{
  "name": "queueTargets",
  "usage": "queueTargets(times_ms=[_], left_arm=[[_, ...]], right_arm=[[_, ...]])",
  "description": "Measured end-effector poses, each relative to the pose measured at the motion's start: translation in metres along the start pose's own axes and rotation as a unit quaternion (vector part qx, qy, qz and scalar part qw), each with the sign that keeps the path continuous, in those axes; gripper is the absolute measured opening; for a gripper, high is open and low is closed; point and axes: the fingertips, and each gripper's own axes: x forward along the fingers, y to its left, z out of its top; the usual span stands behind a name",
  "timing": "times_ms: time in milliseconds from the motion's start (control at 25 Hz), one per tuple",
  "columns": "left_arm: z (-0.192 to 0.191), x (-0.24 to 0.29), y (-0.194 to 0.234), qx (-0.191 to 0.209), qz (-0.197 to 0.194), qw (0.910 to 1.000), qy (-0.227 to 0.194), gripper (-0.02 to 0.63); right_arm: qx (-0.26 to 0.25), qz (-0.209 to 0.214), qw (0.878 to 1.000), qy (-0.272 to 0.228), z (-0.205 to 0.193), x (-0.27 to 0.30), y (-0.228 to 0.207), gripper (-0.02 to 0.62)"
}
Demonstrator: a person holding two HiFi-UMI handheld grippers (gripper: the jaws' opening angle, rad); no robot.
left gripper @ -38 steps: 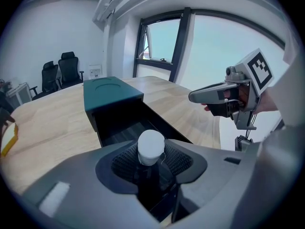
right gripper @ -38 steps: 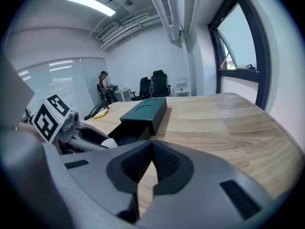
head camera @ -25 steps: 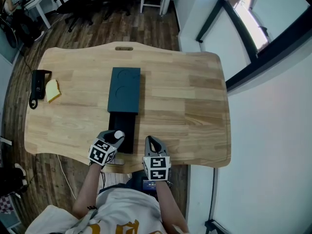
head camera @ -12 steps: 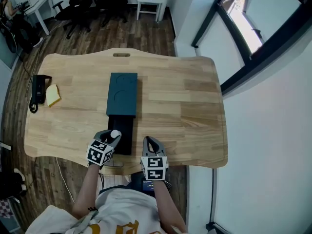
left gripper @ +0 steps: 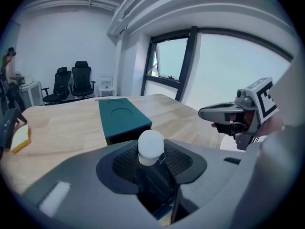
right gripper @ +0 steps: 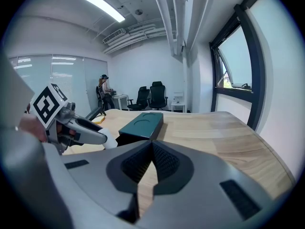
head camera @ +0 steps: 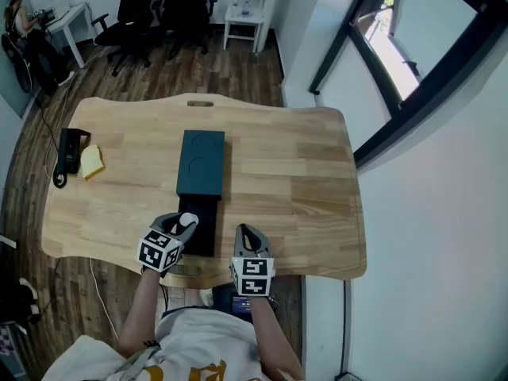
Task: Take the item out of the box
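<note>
A dark teal box (head camera: 201, 163) lies lengthwise on the wooden table (head camera: 302, 173), and its black inner tray (head camera: 199, 227) is slid out toward the front edge. My left gripper (head camera: 185, 224) hangs over that tray's near end, shut on a small white rounded item (head camera: 189, 220). In the left gripper view the white item (left gripper: 151, 146) sits pinched between the ribbed pads, with the box (left gripper: 123, 116) beyond. My right gripper (head camera: 245, 233) stays just right of the tray, jaws shut and empty. The right gripper view shows its pads (right gripper: 161, 162) touching and the box (right gripper: 143, 123) ahead.
At the table's left end lie a black device with a cord (head camera: 70, 151) and a yellow sponge-like piece (head camera: 93, 162). Office chairs (head camera: 139, 10) and a small white side table (head camera: 244, 6) stand past the far edge. A window wall (head camera: 413, 62) runs along the right.
The head view has shifted slightly. Both grippers keep their places at the front edge, and the left one still holds the white item.
</note>
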Motion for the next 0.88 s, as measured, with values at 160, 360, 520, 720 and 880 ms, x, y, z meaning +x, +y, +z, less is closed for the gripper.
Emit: queueTargets(times_ms=[160, 360, 520, 720, 880], left_arm=[[0.016, -0.014, 0.001, -0.04, -0.013, 0.998, -0.048, 0.167], [0.029, -0.034, 0.002, -0.077, -0.027, 0.993, -0.086, 0.167], [0.035, -0.048, 0.006, -0.056, -0.013, 0.9937, -0.096, 0.167], [0.042, -0.064, 0.008, -0.044, 0.008, 0.9928, -0.111, 0.167], [0.05, -0.074, 0.002, -0.049, -0.001, 0.9893, -0.138, 0.167]], right_arm=[[-0.003, -0.001, 1.0, -0.016, 0.012, -0.007, 0.002, 0.006], [-0.004, -0.005, 1.0, -0.027, 0.02, -0.015, 0.001, 0.006], [-0.005, -0.007, 0.999, -0.04, 0.028, -0.018, 0.001, 0.006], [-0.01, 0.0, 0.999, -0.053, 0.037, -0.024, 0.009, 0.006], [-0.014, 0.004, 0.998, -0.063, 0.041, -0.03, 0.015, 0.006]])
